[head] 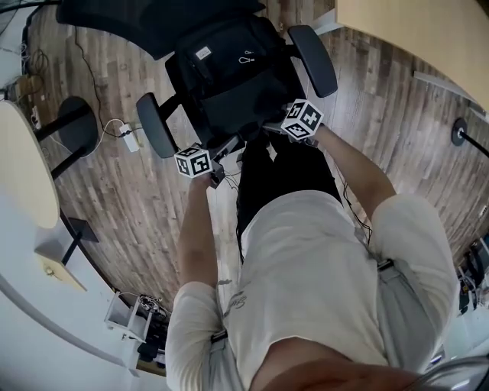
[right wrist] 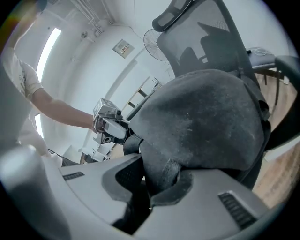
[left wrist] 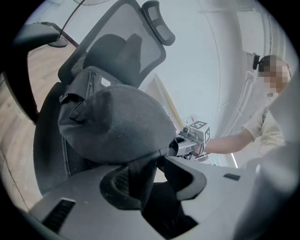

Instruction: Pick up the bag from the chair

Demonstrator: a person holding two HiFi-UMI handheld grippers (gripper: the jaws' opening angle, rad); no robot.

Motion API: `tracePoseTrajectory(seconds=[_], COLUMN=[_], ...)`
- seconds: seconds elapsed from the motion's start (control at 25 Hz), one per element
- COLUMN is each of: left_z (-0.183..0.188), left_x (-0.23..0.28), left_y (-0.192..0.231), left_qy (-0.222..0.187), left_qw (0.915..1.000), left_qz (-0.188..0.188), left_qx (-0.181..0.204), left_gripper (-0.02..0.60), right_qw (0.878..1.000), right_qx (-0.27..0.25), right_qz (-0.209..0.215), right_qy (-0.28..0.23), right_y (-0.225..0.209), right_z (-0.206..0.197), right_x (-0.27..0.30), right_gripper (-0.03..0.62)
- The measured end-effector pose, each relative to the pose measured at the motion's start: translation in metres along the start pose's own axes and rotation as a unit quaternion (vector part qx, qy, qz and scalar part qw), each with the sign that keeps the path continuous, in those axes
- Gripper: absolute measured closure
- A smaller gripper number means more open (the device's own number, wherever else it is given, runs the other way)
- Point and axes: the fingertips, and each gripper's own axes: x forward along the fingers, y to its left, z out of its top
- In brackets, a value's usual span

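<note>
Being clamped by the jaws of left gripper (left wrist: 154, 174) and right gripper (right wrist: 157, 185), the bag (head: 229, 76) is seemingly being readied for an even lift off the chair (head: 313, 57).

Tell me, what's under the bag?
The chair is under the bag. The bag covers nearly all of it there, so anything squashed beneath stays hidden. Only the armrests and backrest show around it.

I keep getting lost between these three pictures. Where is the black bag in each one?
Head view: bag, upper centre, on the chair.
Left gripper view: bag, centre-left, just above the jaws.
Right gripper view: bag, centre-right, just above the jaws.
Shared landmark: the chair's mesh backrest behind it.
</note>
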Motion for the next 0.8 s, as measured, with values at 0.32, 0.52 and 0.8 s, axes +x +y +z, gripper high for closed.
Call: tracePoseTrajectory(seconds=[0.32, 0.52, 0.8], left_z=[0.032, 0.065, 0.101], left_x=[-0.033, -0.044, -0.059], left_y=[-0.013, -0.031, -0.044], left_qy=[-0.01, -0.019, -0.002], left_qw=[0.9986, 0.9958, 0.9914], left_qz=[-0.036, -0.058, -0.079], left_qx=[0.037, 0.068, 0.105], left_gripper=[0.435, 0.459, 0.489], right_qw=[0.998, 0.994, 0.988], right_qx=[0.039, 0.059, 0.065], right_qz=[-0.042, -0.079, -0.111], right_qy=[-0.023, -0.045, -0.082], right_y=[0.014, 0.017, 0.017], right_z=[0.047, 0.082, 0.125], right_x=[-0.002, -0.019, -0.032], right_gripper=[0.559, 0.55, 0.549])
